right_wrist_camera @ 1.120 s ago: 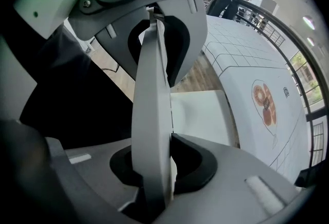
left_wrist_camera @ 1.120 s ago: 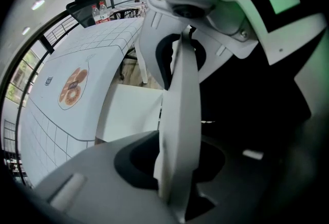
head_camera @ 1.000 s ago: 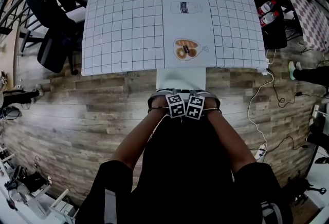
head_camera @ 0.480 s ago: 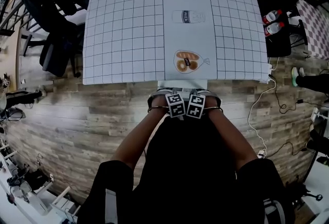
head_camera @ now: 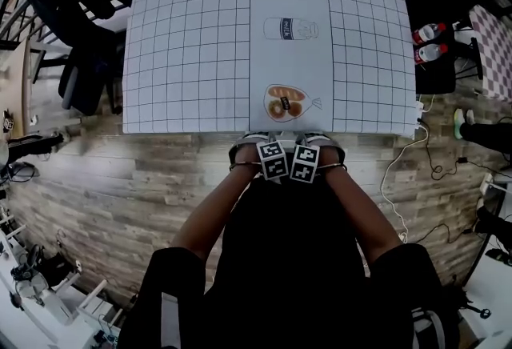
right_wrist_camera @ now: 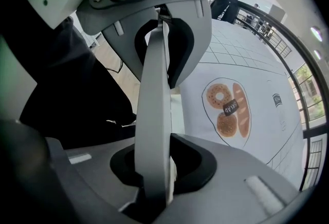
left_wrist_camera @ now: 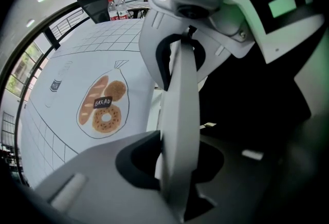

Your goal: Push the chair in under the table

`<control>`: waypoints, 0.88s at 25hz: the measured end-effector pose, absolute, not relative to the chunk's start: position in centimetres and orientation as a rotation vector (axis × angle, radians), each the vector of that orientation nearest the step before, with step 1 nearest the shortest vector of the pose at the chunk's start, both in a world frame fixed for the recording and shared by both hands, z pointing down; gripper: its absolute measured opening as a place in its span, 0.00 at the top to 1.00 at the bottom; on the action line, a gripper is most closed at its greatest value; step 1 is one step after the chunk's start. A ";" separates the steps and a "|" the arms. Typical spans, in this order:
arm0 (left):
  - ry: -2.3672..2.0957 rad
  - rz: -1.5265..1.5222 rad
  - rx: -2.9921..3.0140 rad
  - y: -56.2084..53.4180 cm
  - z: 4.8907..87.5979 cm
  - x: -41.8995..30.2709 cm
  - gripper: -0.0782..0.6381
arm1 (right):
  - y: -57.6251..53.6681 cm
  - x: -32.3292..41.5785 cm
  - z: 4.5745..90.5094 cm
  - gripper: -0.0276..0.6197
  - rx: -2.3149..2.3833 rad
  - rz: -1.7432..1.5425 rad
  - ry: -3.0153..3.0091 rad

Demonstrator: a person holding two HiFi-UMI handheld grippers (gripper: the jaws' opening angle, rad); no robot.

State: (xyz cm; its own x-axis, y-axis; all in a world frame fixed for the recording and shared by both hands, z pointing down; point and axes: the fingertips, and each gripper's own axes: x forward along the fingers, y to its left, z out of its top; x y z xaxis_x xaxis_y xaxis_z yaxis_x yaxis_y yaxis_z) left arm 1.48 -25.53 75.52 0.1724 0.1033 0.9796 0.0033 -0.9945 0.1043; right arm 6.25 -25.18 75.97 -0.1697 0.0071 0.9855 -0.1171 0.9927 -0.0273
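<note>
Chair [head_camera: 320,138]: almost wholly under the counter [head_camera: 184,59]. Only a pale strip of its back shows along the counter's near edge, just below the bread drawing [head_camera: 286,102]. We see no seat.

Key relation: the chair lies straight ahead of both tongs, away from the body, between them and the counter edge. The long axis of its back runs left to right, parallel to that edge and crosswise to the push. The tongs sit at its middle, side by side, with the marker cubes [head_camera: 273,160] all but touching. Neither hand is nearer. We judge that a short, straight forward push with even load on both sides is what remains. An uneven push would likely swing the chair.

Left tongs [left_wrist_camera: 177,115]: jaws together, reading as one bar, with nothing between them. Right tongs [right_wrist_camera: 157,115]: the same. So they are not clamped on the chair. We judge that they bear on its back with closed noses, but the cubes hide the contact in the head view.

Pose: left forearm [head_camera: 212,211] and right forearm [head_camera: 360,215] come in from the sides and meet in a V at the midline. Each gripper view has the counter on one side and dark clothing [head_camera: 288,259] on the other. From this we judge that the tongs are turned inward, toward each other.
</note>
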 end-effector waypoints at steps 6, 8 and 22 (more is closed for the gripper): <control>0.119 1.990 2.325 -25.7 76.2 2.1 0.75 | -25.5 6.8 76.6 0.83 0.080 0.085 -1.748; 0.108 1.989 2.312 -25.8 76.4 2.0 0.75 | -25.6 6.8 76.8 0.84 0.068 0.064 -1.759; -0.012 1.976 2.302 -28.3 76.7 2.2 0.74 | -27.8 7.1 77.1 0.84 0.060 0.062 -1.787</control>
State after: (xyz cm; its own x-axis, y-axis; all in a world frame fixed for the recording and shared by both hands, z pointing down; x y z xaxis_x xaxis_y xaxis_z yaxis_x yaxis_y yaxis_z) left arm 2.16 -28.26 76.75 0.1541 0.0646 0.9859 -0.0763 -0.9941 0.0770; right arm 7.07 -27.83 77.12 -0.2156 -0.0072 0.9765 -0.0747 0.9972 -0.0092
